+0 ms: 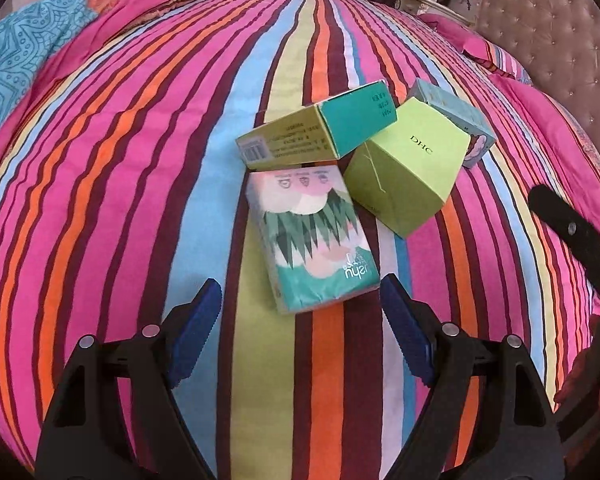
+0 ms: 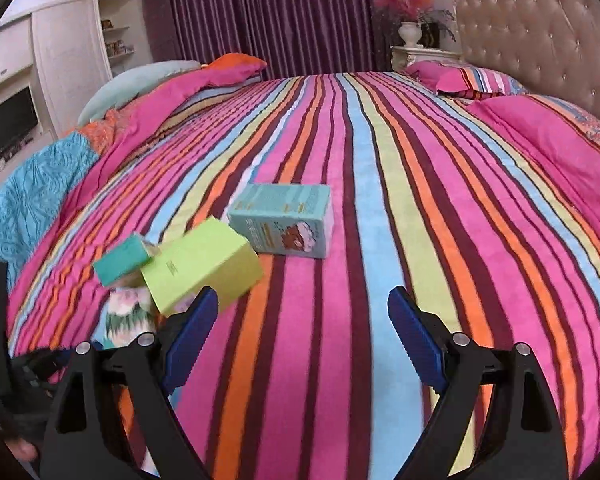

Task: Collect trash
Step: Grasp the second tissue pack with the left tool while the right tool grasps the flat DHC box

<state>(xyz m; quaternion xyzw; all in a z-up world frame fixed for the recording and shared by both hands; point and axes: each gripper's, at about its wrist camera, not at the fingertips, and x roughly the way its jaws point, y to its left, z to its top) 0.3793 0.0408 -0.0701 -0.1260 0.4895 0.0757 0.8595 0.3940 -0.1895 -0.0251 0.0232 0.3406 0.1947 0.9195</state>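
Four boxes cluster mid-bed, away from its edges: a tissue pack, teal box, green box and blue box. Left gripper and right gripper both gape wide, holding nothing.

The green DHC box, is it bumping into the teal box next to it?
Touching. In the left wrist view the teal box's end corner meets the top edge of the green DHC box, with no striped bedspread showing between them.
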